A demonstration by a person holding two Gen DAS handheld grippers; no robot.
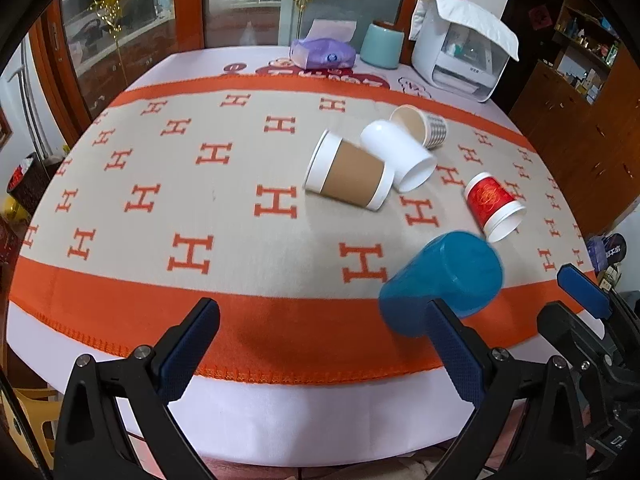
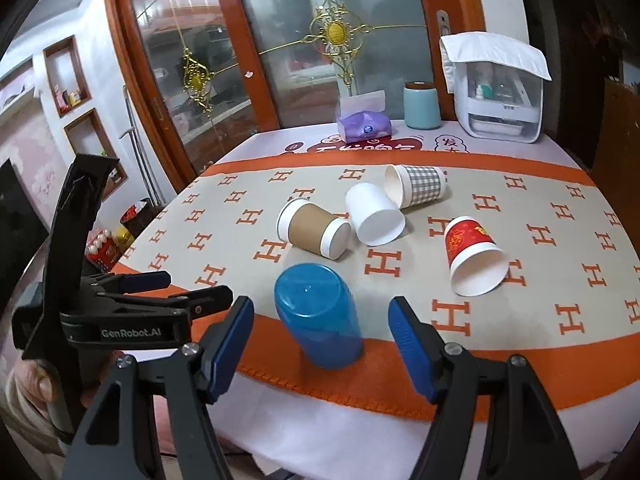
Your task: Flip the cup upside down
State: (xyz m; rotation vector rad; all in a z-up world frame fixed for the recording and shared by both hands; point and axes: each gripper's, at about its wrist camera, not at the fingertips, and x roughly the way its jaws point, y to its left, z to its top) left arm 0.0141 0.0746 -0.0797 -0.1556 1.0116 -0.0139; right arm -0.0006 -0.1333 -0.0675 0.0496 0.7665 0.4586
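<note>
Both grippers (image 1: pixel 320 344) (image 2: pixel 320 340) open (level w/ table (image 2: pixel 560 240)).

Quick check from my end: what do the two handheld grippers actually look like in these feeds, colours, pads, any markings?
Both match: black plastic frames with silver screws at the finger pivots and two tapered fingers faced with textured blue pads. The left gripper shows the same blue pads in its own view. From the right gripper camera, the left one's side reads "GenRobot.AI" in white. No cables visible.

Orange-framed glass doors (image 2: pixel 248 60) with gold ornaments stand behind the table (image 2: pixel 520 408); dark wooden shelving (image 1: pixel 580 52) fills the right.
</note>
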